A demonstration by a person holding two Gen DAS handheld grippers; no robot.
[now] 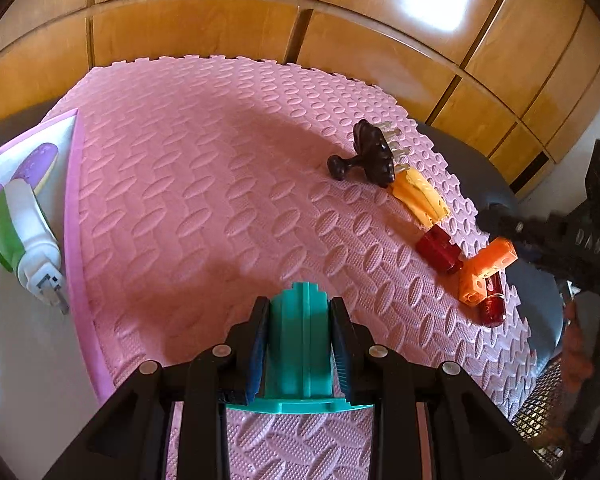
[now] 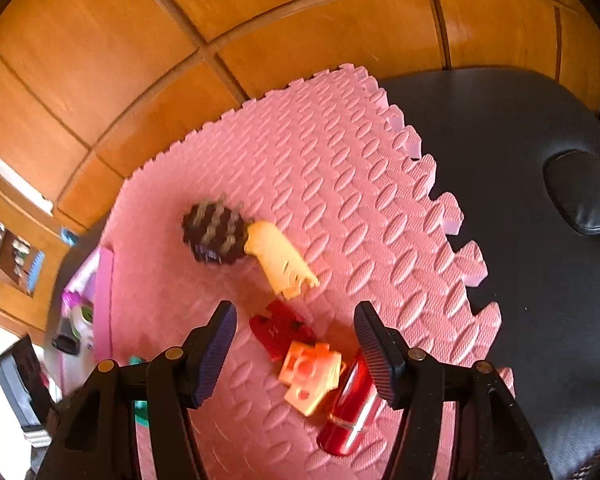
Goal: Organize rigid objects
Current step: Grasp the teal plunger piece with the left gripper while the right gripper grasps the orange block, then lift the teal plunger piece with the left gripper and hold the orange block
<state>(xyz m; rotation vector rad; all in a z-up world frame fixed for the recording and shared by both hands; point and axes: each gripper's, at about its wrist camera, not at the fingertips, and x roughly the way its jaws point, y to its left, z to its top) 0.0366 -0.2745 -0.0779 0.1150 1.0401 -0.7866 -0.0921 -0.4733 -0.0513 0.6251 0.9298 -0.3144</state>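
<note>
1. The left gripper (image 1: 300, 340) is clamped on a teal piece (image 1: 298, 344) above the pink mat (image 1: 204, 184).
2. The right gripper (image 2: 296, 344) stands apart and empty over the row at the mat's right edge.
3. Risk: lowering the right gripper may knock the orange block (image 2: 310, 376) or roll the red tube (image 2: 350, 408) (round body) off the mat.

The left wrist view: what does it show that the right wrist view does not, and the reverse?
Only the left wrist view shows the left gripper shut on a teal plastic piece.

Only the right wrist view shows the open right gripper and a black cushion.

Both show the pink foam mat, dark brush, yellow piece, red block, orange block and red tube.
</note>
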